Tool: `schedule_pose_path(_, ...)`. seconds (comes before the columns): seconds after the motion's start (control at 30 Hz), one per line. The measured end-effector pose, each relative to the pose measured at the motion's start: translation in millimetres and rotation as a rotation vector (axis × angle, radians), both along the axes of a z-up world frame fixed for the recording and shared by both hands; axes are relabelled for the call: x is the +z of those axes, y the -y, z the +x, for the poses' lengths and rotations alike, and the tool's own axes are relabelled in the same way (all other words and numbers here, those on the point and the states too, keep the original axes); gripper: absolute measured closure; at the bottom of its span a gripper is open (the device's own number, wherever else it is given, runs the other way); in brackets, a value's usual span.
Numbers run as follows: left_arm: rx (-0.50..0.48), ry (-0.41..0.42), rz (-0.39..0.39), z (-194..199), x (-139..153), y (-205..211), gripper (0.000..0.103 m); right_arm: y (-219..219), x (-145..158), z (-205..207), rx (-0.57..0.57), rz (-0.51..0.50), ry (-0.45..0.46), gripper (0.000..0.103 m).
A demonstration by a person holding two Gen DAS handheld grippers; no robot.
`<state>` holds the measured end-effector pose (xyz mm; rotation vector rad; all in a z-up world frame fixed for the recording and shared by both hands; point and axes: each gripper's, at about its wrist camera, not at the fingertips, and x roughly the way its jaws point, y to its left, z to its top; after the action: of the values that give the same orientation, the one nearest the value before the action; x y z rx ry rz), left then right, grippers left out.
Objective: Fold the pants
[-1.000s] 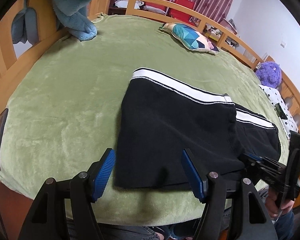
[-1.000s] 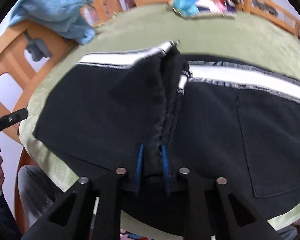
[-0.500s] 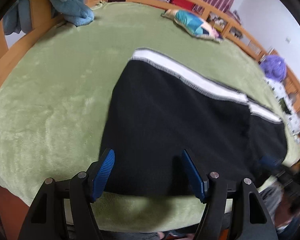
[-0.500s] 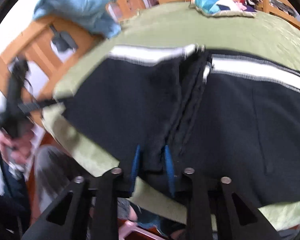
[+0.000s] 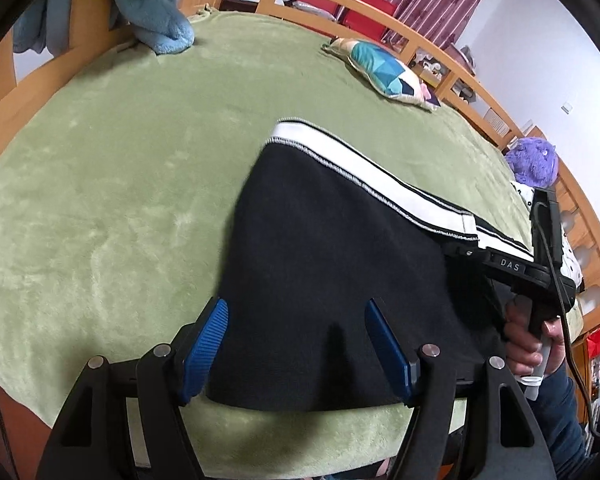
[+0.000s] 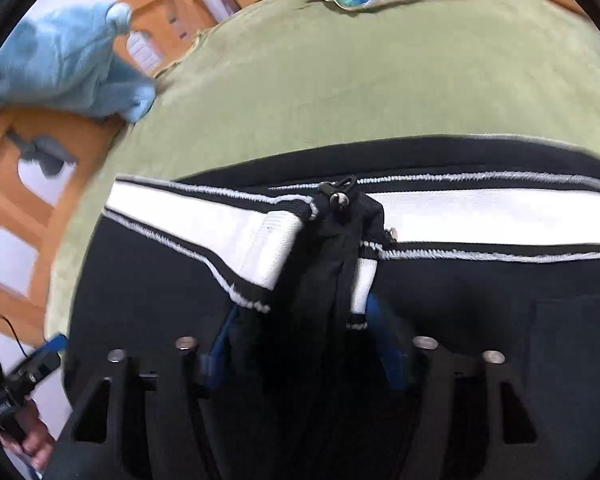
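Note:
Black pants with a white striped waistband lie folded on the green bed cover. My left gripper stands open over the near hem, its blue pads on either side of the flat cloth without pinching it. My right gripper is at the waistband, where the folded layer meets the rest. Its jaws are closing on a bunched black fold with a zipper pull, and the cloth fills the gap. A hand holds that gripper at the pants' right side.
A wooden rail rings the bed. A blue plush throw hangs at the far left corner. A patterned cushion lies at the back, a purple plush toy at the right. The bed's near edge is just below my left gripper.
My right gripper let go of the lower fold, slid up to the waistband and is pinching cloth there. My left gripper sank slightly closer to the hem and stays open.

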<state>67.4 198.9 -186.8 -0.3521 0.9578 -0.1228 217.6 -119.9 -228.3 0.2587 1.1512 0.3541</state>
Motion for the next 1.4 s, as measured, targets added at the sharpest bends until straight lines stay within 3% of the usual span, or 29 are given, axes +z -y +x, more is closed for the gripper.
schedule_pose_path(0.07,-0.004,0.021,0.001,0.2,4.4,-0.6,0.034,11.3,11.9,0.9,0.011,0.09,0.042,0.083)
schedule_pose_path(0.13,-0.013,0.038,-0.011,1.3,8.1,0.7,0.034,30.4,21.0,-0.5,-0.055,0.193,0.073,0.084)
schedule_pose_path(0.17,-0.023,0.043,-0.018,2.5,8.6,2.9,0.034,38.1,21.4,1.7,-0.083,0.198,0.07,0.084)
schedule_pose_path(0.3,-0.06,0.01,0.01,13.5,0.5,19.3,0.034,24.9,-7.8,9.7,-0.031,0.043,-0.049,0.073)
schedule_pose_path(0.43,-0.06,-0.068,0.12,17.1,-19.2,31.7,0.034,27.5,21.2,-13.9,-0.004,-0.007,0.012,0.066)
schedule_pose_path(0.47,-0.06,-0.06,0.133,14.4,-19.0,32.6,0.034,32.1,31.1,-22.7,-0.011,0.017,0.036,0.059)
schedule_pose_path(0.5,-0.059,-0.045,0.123,10.5,-17.4,31.7,0.034,35.6,40.2,-34.0,-0.011,0.037,0.059,0.052)
schedule_pose_path(0.6,-0.041,-0.019,0.037,1.1,-13.5,20.4,0.034,29.5,53.4,-70.5,0.059,0.012,0.099,0.051)
schedule_pose_path(0.73,0.016,-0.021,0.055,-5.8,-18.4,5.8,0.034,11.9,24.7,-108.1,0.16,-0.07,0.039,0.051)
schedule_pose_path(0.83,0.056,-0.032,-0.008,-11.3,-28.4,-11.2,0.034,16.9,14.7,-127.4,0.099,-0.053,0.068,0.051)
schedule_pose_path(0.97,0.045,-0.07,-0.155,-8.4,-48.9,-21.2,0.034,19.4,16.0,-130.7,0.045,-0.056,0.069,0.05)
schedule_pose_path(1.1,0.023,-0.088,-0.238,-2.1,-57.6,-16.4,0.035,21.9,17.0,-127.3,0.01,-0.028,0.057,0.052)
schedule_pose_path(1.3,0.055,-0.101,-0.307,7.9,-64.8,-18.7,0.039,21.7,16.9,-117.1,-0.046,-0.049,0.066,0.053)
schedule_pose_path(1.4,0.057,-0.091,-0.285,10.9,-63.5,-13.2,0.039,8.9,10.4,-105.8,-0.041,-0.08,0.019,0.053)
